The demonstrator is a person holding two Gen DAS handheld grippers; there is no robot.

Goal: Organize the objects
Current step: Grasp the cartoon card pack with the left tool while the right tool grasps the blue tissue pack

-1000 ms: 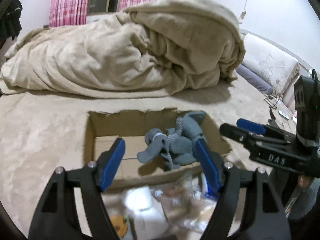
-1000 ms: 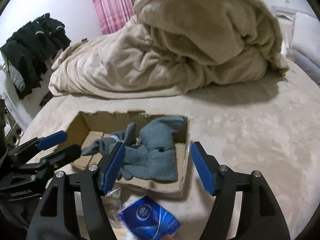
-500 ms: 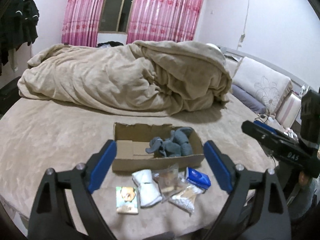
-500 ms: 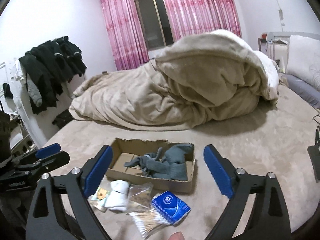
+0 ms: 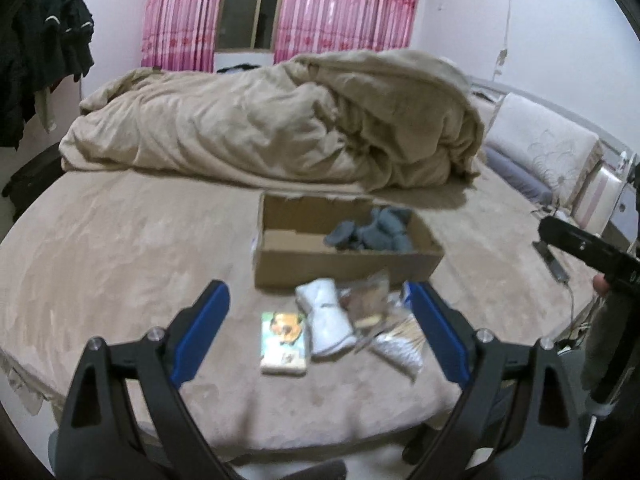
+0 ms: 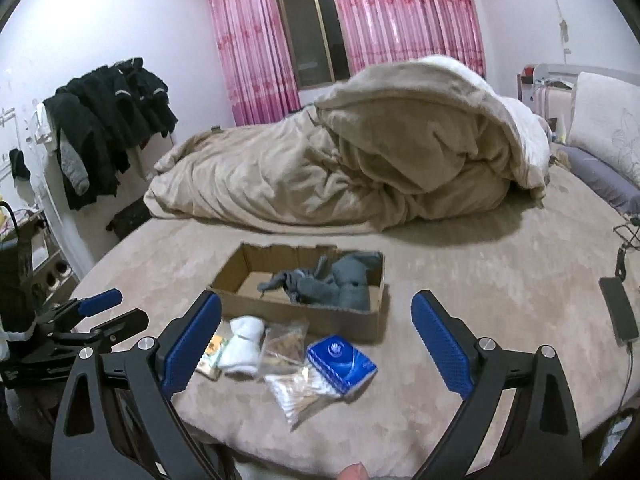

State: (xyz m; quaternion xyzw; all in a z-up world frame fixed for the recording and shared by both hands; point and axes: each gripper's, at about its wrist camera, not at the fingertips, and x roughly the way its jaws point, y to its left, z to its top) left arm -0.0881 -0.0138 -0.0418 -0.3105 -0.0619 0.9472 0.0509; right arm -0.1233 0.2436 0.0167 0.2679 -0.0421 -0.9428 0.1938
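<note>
Hovering above the near edge of the bed (image 6: 480, 280), the left gripper (image 5: 318, 334) and the right gripper (image 6: 316, 340) both have their blue-padded jaws spread wide, with nothing between them. A cardboard box (image 6: 304, 316) sits on the bedspread with grey socks (image 6: 340, 284) bunched in its right end. Just in front of it lie a small card packet (image 5: 283, 342), a white rolled cloth (image 6: 244, 344), a clear bag of snacks (image 6: 285, 344), a bag of cotton swabs (image 6: 298, 394) and a blue tissue pack (image 6: 341, 362), clustered and touching.
</note>
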